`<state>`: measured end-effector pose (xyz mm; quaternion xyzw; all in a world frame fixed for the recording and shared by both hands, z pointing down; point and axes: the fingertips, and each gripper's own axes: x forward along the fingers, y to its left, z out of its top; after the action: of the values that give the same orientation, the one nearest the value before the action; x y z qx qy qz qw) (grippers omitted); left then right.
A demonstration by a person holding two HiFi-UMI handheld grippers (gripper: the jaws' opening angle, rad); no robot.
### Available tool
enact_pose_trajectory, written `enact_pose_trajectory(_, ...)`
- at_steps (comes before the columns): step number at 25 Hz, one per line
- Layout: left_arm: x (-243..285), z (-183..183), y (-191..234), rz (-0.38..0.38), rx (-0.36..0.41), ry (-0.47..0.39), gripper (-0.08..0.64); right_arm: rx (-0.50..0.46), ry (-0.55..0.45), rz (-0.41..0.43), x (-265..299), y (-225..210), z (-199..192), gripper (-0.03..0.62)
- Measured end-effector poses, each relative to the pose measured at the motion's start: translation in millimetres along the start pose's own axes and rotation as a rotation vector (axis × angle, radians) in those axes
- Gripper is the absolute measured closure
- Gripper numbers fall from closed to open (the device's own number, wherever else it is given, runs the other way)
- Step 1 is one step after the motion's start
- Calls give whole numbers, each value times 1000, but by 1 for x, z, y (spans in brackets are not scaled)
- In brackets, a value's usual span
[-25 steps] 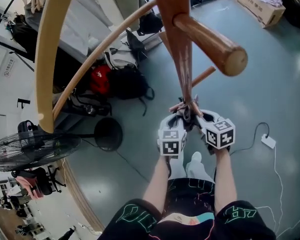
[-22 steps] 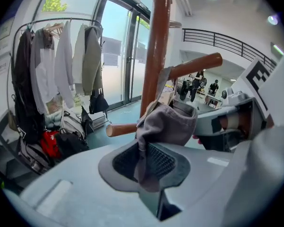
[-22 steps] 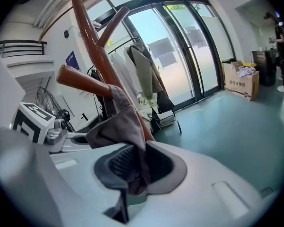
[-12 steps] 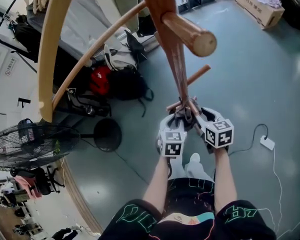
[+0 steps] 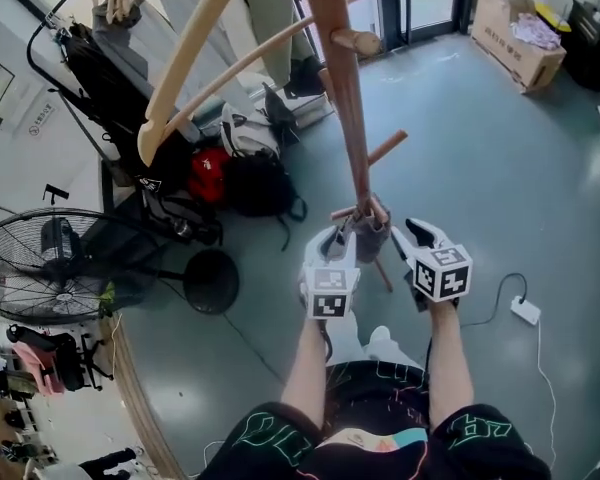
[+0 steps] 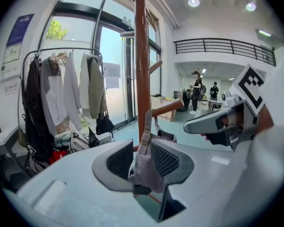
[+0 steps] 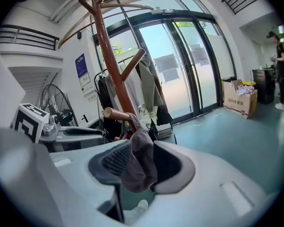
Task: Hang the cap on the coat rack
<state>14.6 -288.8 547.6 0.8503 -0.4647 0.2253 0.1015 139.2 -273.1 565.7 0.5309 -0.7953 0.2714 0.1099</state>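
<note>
Grey-padded left claw [image 6: 141, 160] is opening, with the cap [image 6: 145, 173] hanging between its jaws. The right claw [image 7: 142, 161] is standing spread wide around the same cap. At 12 o'clock, the cap is hanging on a lower peg [image 7: 117, 113] of the brown wooden coat rack [image 5: 342, 88].

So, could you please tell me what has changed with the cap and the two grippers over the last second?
Both grippers let go of the cap: the left gripper is opening its jaws and the right gripper stands open, with fabric loose between each pair. The cap stays draped on a lower peg of the coat rack.
</note>
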Motion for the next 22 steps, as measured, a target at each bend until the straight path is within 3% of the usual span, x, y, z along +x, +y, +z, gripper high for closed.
enact_pose_trajectory(4,-24,40,21,49,-105,-142,494,-44,-73,4,-11,12,24,460)
enact_pose_trajectory(7,-45,78,27,57,-198,-276,527,-88,-204,-16,-30,19,60,560)
enact_pose_trajectory(11,-73,121,25,59,-208,-415,549,-142,-369,-18,-63,32,109,589)
enact_pose_trajectory(13,-84,132,25,33,-251,-471,549,-166,-426,-22,-76,37,127,589)
enact_pose_trajectory(16,-94,140,29,18,-282,-513,551,-192,-465,-50,-88,39,143,589)
enact_pose_trajectory(22,-95,146,35,78,-263,-523,551,-218,-473,-27,-94,44,148,589)
